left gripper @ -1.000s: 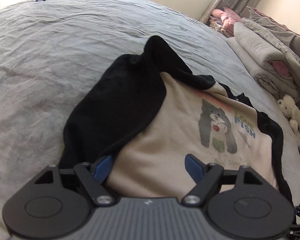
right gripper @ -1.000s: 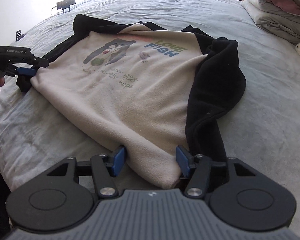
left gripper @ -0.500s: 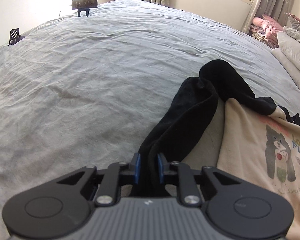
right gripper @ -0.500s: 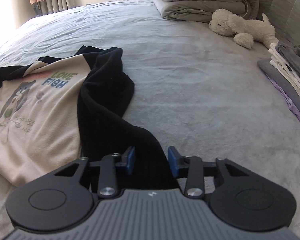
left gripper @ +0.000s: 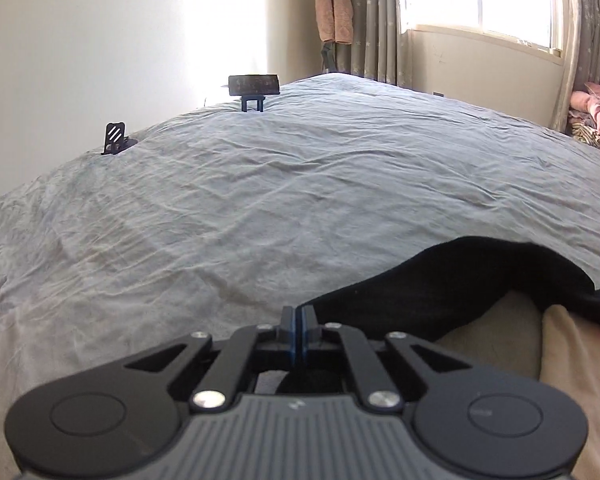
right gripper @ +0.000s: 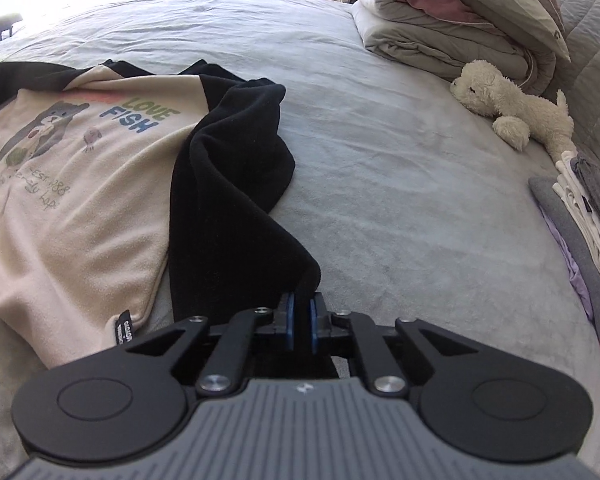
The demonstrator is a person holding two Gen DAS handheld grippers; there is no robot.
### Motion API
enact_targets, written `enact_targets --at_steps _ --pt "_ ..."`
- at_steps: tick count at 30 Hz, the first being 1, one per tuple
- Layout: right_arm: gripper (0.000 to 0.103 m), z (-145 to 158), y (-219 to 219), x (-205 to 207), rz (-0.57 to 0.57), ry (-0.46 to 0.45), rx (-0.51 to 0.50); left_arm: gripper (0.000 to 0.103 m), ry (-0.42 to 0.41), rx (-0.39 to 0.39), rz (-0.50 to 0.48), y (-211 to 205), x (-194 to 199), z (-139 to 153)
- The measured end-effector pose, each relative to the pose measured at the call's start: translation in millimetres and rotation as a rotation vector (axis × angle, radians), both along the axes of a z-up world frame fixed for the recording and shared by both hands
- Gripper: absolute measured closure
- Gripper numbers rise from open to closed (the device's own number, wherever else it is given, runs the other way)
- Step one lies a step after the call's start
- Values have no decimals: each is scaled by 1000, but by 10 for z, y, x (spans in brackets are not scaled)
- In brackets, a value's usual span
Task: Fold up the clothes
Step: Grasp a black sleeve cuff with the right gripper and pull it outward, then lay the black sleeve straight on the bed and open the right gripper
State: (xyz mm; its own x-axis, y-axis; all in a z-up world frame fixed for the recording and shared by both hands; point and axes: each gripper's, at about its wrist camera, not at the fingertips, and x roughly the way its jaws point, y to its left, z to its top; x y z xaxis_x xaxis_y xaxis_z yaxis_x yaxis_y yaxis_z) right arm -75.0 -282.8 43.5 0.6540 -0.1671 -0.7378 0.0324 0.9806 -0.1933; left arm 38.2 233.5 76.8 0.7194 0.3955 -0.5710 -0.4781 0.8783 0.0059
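A cream sweatshirt [right gripper: 80, 184] with a cat print and black sleeves lies front up on the grey bed [right gripper: 400, 160]. In the right wrist view its black sleeve [right gripper: 236, 184] runs down to my right gripper [right gripper: 301, 298], whose jaws are closing tight on the sleeve end, with cloth between the blue pads. In the left wrist view the other black sleeve [left gripper: 460, 280] stretches from the cream body [left gripper: 572, 360] to my left gripper [left gripper: 299, 310], whose jaws are closing flat together on the sleeve's end. Black cloth shows under that gripper's linkage.
A folded duvet [right gripper: 452, 20], a white plush toy [right gripper: 512, 108] and a stack of folded clothes [right gripper: 592, 224] sit at the right of the bed. Two small black stands [left gripper: 254, 85] [left gripper: 115, 138] perch on the far left edge. Wrinkled grey bedcover [left gripper: 260, 200] spreads ahead.
Both grippers left the sweatshirt's cream hem, swung outward to the black sleeves and went from open to shut on them. The left view has tilted up toward the wall and window.
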Motion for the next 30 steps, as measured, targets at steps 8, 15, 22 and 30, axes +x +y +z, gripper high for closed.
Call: enact_targets --at_steps 8,15,22,30 --pt "93 319 -475 13 -496 -325 -231 76 -59 -99 28 122 -159 183" --pt "66 284 -581 -126 -416 -224 90 58 -28 -151 -146 22 -320 223" --pt "23 95 -116 -218 -136 17 331 52 152 -438 -455 -236 -532 -67" --pt "23 66 309 -414 134 92 423 56 269 -455 -621 -619 -585 -293"
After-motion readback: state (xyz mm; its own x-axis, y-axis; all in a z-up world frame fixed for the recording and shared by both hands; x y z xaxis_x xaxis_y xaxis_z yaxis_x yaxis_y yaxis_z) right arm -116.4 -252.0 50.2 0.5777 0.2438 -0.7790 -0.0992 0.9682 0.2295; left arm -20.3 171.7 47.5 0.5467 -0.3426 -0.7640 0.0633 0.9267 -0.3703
